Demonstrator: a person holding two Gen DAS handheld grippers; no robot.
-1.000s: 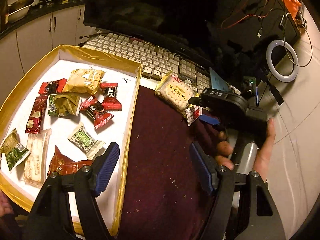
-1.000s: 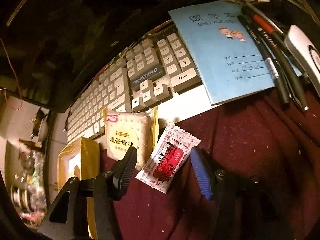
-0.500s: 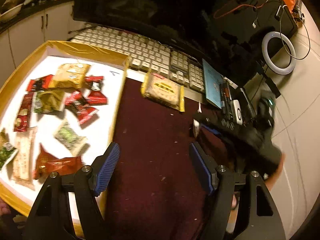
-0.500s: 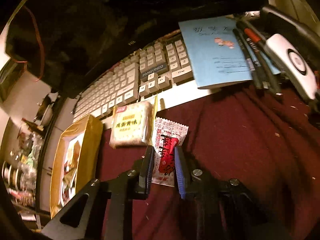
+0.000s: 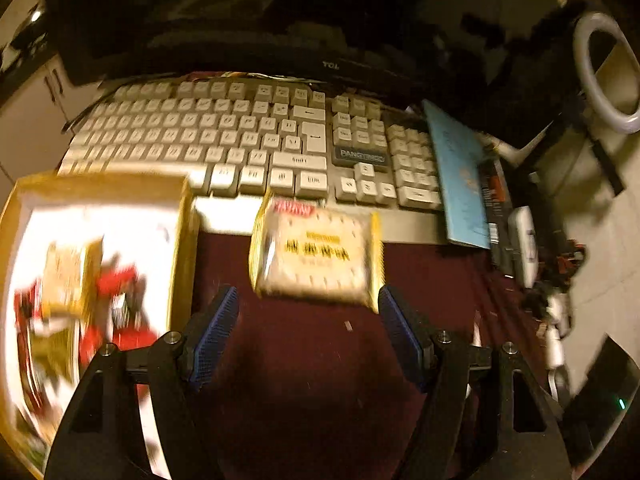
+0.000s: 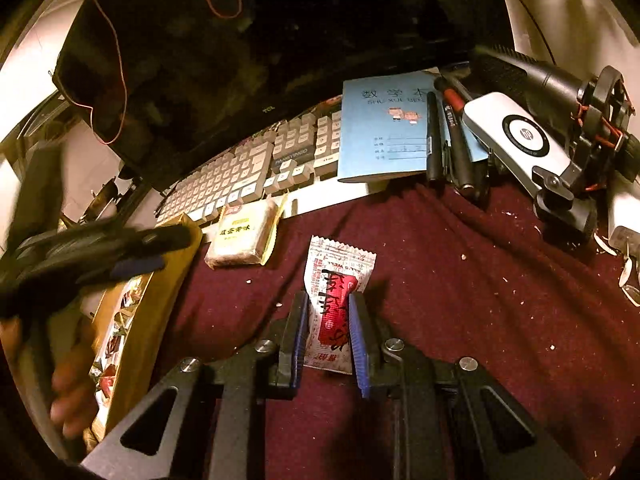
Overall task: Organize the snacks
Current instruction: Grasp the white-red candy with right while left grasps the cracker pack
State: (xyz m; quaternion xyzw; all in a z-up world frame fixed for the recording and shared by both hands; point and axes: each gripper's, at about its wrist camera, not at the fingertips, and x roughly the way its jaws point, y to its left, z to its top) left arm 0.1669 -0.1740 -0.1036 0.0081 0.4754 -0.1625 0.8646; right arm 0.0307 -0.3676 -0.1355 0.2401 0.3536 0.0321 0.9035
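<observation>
Snacks are what's getting sorted here, and two of them sit loose on the dark red tabletop point(image 6: 460, 280) instead of in the gold-rimmed tray point(image 5: 182, 216). Using the tray as the reference: the yellow cracker pack point(image 5: 316, 256) lies just beside its near-right corner, against the front edge of the keyboard point(image 5: 248, 140), and the red-and-white sachet point(image 6: 336, 304) is a bit further out from the tray, on the far side of the crackers.

The right claw point(image 6: 329, 334) is clamped narrow on that sachet, pads pressing both long edges, so I'd say the pick-up step is basically done. The next move looks like lifting it and swinging it over the tray's rim, then letting go among the wrappers in there.

The left claw point(image 5: 308, 334) hangs wide with nothing between its pads, lined up on the cracker pack. It probably needs to push forward until the pads straddle the pack before squeezing. That view is pretty blurry though.
</observation>
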